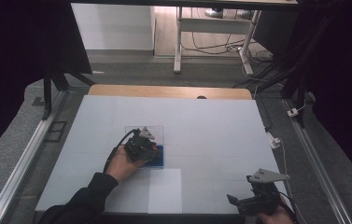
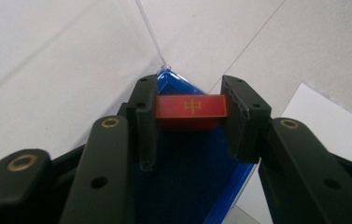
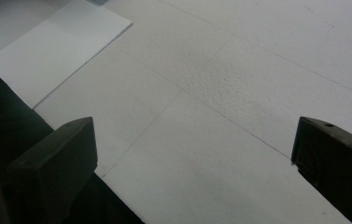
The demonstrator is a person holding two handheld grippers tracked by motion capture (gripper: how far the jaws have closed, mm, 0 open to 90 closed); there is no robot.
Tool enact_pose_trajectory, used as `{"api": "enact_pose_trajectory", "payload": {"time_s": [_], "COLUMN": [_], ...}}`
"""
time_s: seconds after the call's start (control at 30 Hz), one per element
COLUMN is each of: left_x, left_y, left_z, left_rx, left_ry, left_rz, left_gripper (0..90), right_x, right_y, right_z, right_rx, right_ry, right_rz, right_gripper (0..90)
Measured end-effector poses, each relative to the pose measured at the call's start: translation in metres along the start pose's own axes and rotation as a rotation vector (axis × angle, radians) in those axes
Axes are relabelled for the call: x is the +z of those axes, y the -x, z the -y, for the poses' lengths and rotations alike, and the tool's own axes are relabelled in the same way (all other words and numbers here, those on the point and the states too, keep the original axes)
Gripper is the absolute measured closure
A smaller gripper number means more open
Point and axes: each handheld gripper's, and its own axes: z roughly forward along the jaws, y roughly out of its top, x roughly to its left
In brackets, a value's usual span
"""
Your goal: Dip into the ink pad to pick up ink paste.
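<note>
A red rectangular tile (image 2: 191, 106) with a gold character on its face sits between the pads of my left gripper (image 2: 190, 112), which is shut on it. The tile hangs just above a blue tray (image 2: 183, 182) that has a clear plastic wall (image 2: 150, 32) rising at its far corner. In the high view the left gripper (image 1: 146, 145) is over the blue tray (image 1: 159, 157) near the table's middle, with a hand around it. My right gripper (image 1: 233, 199) rests near the front right edge, and its jaws (image 3: 192, 154) stand wide open over bare white table.
A white sheet of paper (image 1: 165, 190) lies in front of the blue tray, and its corner (image 3: 54, 46) shows in the right gripper view. The white table top (image 1: 211, 126) ends at a wooden strip (image 1: 169, 91) at the back. Metal rails run along both sides.
</note>
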Motion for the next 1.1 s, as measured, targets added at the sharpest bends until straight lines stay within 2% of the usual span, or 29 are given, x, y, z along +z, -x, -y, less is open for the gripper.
{"api": "enact_pose_trajectory", "payload": {"time_s": [0.17, 0.33, 0.5, 0.7, 0.8, 0.97, 1.1], "left_x": [0.000, -0.001, -0.012, -0.022, -0.031, -0.046, -0.052], "left_y": [0.005, 0.003, 0.002, 0.000, -0.003, -0.011, -0.016], "left_z": [-0.001, -0.001, -0.003, -0.001, 0.002, 0.009, 0.014], "left_rx": [0.025, 0.010, 0.002, 0.010, 0.011, -0.029, -0.042], "left_ry": [-0.001, 0.014, 0.046, 0.034, 0.036, 0.054, 0.043], "left_rz": [-0.029, -0.022, -0.015, -0.014, -0.028, -0.012, -0.017], "left_gripper": [58.4, 58.2, 58.2, 58.2, 58.2, 58.1, 58.1], "right_x": [0.000, 0.000, -0.001, -0.001, -0.001, -0.001, -0.001], "right_y": [0.000, -0.001, 0.000, 0.000, 0.000, 0.000, 0.000], "right_z": [0.000, 0.000, 0.000, 0.000, 0.000, 0.000, 0.000], "right_rx": [-0.002, -0.002, -0.004, -0.004, -0.004, -0.006, -0.005], "right_ry": [0.001, 0.002, 0.009, 0.010, 0.011, 0.008, 0.007], "right_rz": [0.000, -0.002, -0.003, -0.003, -0.004, -0.004, -0.004], "right_gripper": [0.1, 0.1, 0.1, 0.1, 0.1, 0.1, 0.0]}}
